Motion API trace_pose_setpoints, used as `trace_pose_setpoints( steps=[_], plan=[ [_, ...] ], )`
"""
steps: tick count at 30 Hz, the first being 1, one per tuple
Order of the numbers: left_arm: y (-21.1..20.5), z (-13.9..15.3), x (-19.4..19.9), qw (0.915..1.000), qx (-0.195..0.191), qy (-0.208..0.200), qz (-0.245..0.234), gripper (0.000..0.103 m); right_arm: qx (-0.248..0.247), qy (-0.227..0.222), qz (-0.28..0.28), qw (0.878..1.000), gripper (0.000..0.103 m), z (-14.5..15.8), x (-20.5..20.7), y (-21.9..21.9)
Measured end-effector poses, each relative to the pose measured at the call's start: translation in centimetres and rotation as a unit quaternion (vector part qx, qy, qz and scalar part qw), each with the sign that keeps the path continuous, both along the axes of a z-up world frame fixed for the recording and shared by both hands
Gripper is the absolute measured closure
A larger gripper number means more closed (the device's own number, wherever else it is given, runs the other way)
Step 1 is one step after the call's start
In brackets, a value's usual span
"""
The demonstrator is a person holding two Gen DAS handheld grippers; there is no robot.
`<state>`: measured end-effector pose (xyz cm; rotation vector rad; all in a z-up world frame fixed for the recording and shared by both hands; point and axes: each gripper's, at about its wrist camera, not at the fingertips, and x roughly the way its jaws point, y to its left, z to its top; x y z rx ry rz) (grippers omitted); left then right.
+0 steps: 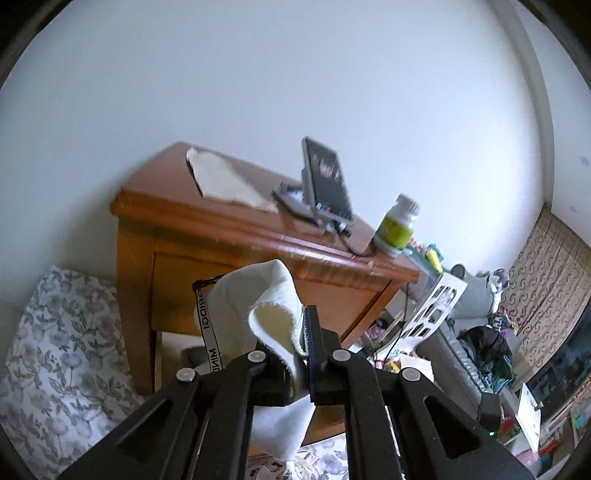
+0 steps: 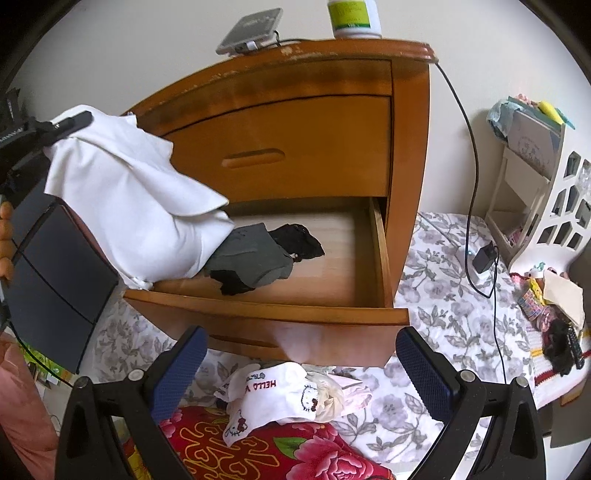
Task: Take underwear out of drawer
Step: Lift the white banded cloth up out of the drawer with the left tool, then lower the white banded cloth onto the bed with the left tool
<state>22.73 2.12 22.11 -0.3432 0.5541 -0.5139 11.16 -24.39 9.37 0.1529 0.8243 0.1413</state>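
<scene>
Soft, even daylight, bright overall; no harsh shadows. Both views show heavy fisheye bend w/ dark vignette at corners. Left wrist view: motion blur on the bottle (image 1: 397, 227) and nightstand (image 1: 229, 240) edges, wall slightly washed out. Right wrist view sharper; mild sheen on the drawer (image 2: 380, 254) wood, white cloth (image 2: 136, 199) near overexposed.

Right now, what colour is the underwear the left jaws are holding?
White underwear, with a black-lettered waistband; clearest in the right wrist view.

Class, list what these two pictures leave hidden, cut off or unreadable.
- Right wrist view: the drawer's left part, hidden behind the hanging white underwear.
- Right wrist view: green-labelled bottle, top cut off by the edge.
- Left wrist view: phone screen, blurred.
</scene>
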Motion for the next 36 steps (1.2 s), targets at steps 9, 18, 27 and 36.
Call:
trace_pose_setpoints(
  steps=[9,18,27,36],
  plan=[
    [0.8,4.3,-5.3,0.998,0.002,-0.063,0.002,0.097,-0.002,-0.019,0.002,1.0,0.0,1.6,-2.0,0.6],
    [-0.6,6.1,-9.0,0.9961,0.006,-0.085,-0.019,0.097,0.002,-0.042,0.005,0.999,0.0,3.1,-4.6,0.8],
    [-3.8,4.7,-11.0,0.9965,0.018,-0.061,-0.056,0.097,0.007,-0.065,-0.003,0.998,0.0,4.3,-7.5,0.1],
    [-7.9,2.3,-11.7,0.994,0.032,-0.024,-0.102,0.097,0.012,-0.081,-0.012,0.997,0.0,5.0,-9.6,-0.6]
  ],
)
